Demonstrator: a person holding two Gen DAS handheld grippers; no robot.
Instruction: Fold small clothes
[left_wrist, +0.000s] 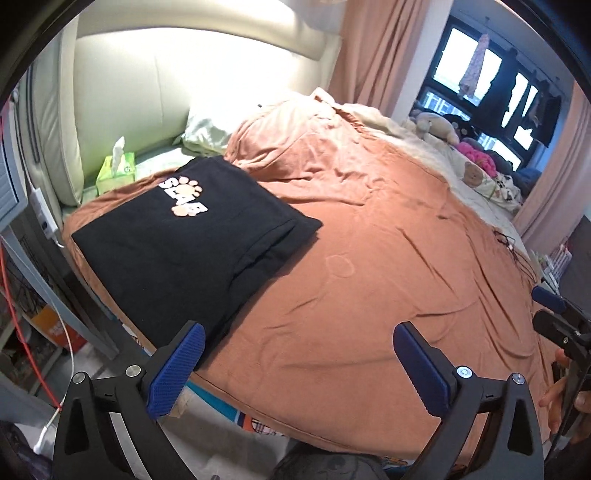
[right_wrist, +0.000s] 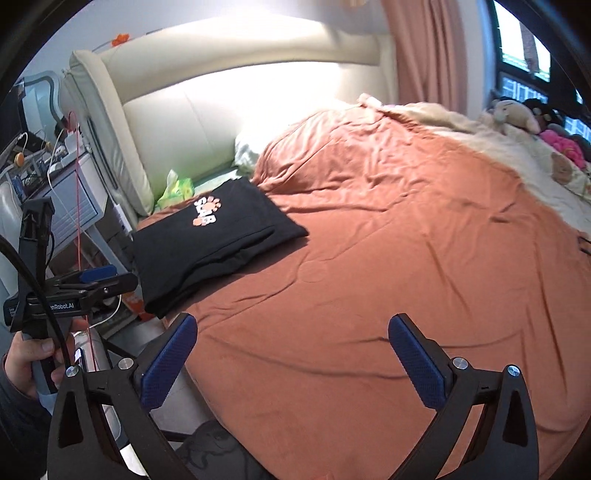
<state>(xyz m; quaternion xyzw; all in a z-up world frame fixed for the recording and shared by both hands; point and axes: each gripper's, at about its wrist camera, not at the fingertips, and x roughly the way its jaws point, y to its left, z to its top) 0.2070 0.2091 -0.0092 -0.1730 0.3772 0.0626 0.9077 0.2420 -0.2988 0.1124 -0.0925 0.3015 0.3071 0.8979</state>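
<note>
The folded black T-shirt (left_wrist: 184, 236) is found lying flat on the orange bedspread (left_wrist: 369, 258) at the bed's left edge, near the headboard. Both the left gripper (left_wrist: 299, 365) and the right gripper (right_wrist: 291, 358) are observed spread wide, with nothing between the fingers. The shirt lies ahead and left of both; the left gripper is judged nearer.

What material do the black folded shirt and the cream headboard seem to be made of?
Black folded shirt with paw print: probably soft matte cotton knit; it lies limp, with stitched hems. Cream padded headboard: likely leather or imitation leather; smooth, slightly glossy, with seams. Neither is certain.
</note>
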